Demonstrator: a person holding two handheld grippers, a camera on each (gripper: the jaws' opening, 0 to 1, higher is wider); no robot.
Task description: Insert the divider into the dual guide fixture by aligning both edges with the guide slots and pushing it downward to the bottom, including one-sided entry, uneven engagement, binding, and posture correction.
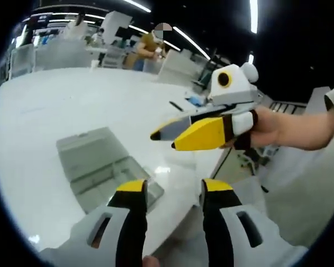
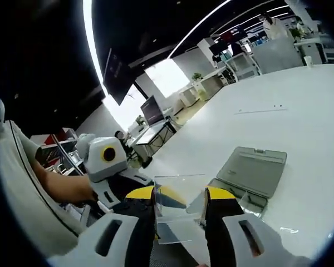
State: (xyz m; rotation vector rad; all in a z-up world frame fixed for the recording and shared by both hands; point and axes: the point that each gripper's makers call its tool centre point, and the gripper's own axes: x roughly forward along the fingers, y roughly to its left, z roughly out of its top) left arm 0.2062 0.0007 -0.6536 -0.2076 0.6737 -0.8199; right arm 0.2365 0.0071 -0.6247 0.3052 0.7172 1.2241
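Divider (image 2: pixel 170 208), a clear sheet, sits pinched in the right claw (image 2: pixel 181 201), above the bench (image 2: pixel 300 111). Left claw (image 1: pixel 172 189) is wide, holding nothing. Line both edges over the fixture (image 2: pixel 250 172), then push down evenly.

The place is a large open lab or workshop hall. Long strip lights (image 1: pixel 255 15) run across a dark ceiling above the grippers. A wide white table (image 1: pixel 55 111) spreads ahead of them. Beyond it stand white workbenches (image 2: pixel 300 47) and equipment, and a dark monitor (image 2: pixel 152 110) on a desk.
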